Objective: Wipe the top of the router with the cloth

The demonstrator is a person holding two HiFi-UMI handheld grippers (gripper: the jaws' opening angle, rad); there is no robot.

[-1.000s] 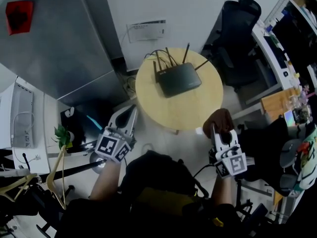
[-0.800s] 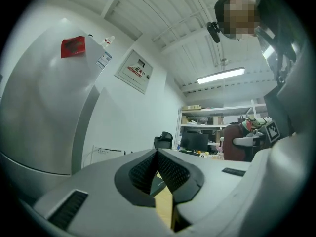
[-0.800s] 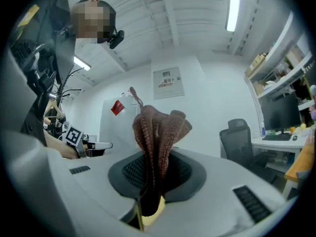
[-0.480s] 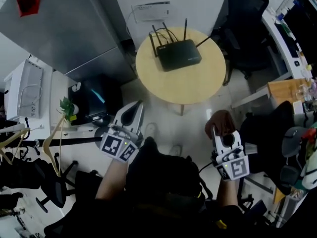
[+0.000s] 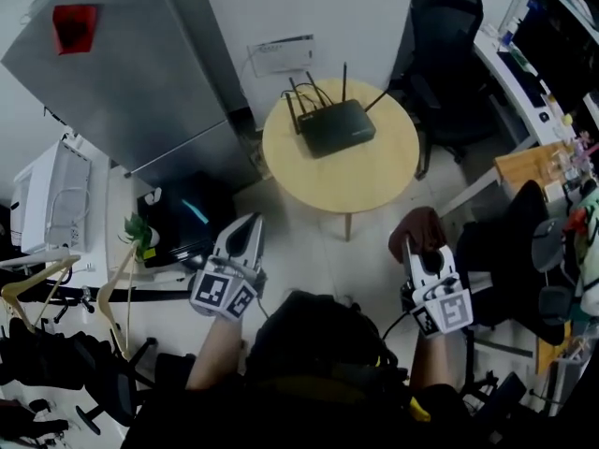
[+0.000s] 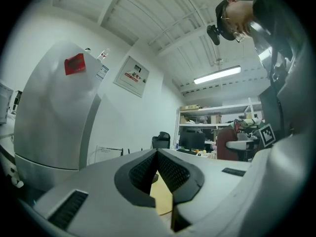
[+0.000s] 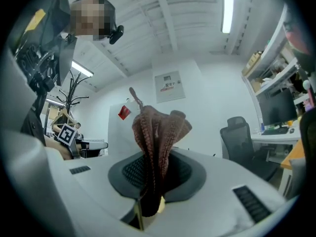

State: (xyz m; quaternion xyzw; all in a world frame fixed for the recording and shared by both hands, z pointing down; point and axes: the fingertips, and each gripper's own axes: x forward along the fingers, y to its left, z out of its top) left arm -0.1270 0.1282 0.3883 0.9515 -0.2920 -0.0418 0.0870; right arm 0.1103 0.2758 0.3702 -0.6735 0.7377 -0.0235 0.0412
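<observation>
We look down from the head view and there is the router (image 5: 335,127), black, antennas up, sitting on the far half of the round wooden table (image 5: 374,190). It lies well apart from both tools, with open floor between the table and us.

On our right, the right gripper (image 5: 413,243) points forward and its jaws are clamped on the cloth (image 5: 419,226), a brown knitted bundle. The right gripper view confirms it: the cloth (image 7: 158,132) rises bunched out of the dark pads and fans above them, pinched tight at its base.

Over on the left, the left gripper (image 5: 247,230) is held low beside the body, aimed roughly toward the table. Its own view shows the jaws closed, pads meeting at the tips with nothing caught between them, just a sliver of the pale table top glimpsed through the small gap below.

Around the table we have a black office chair (image 5: 440,36) to the right and a tall grey cabinet (image 5: 131,82) to the left, the latter with a red sticker (image 5: 73,21) on it.
</observation>
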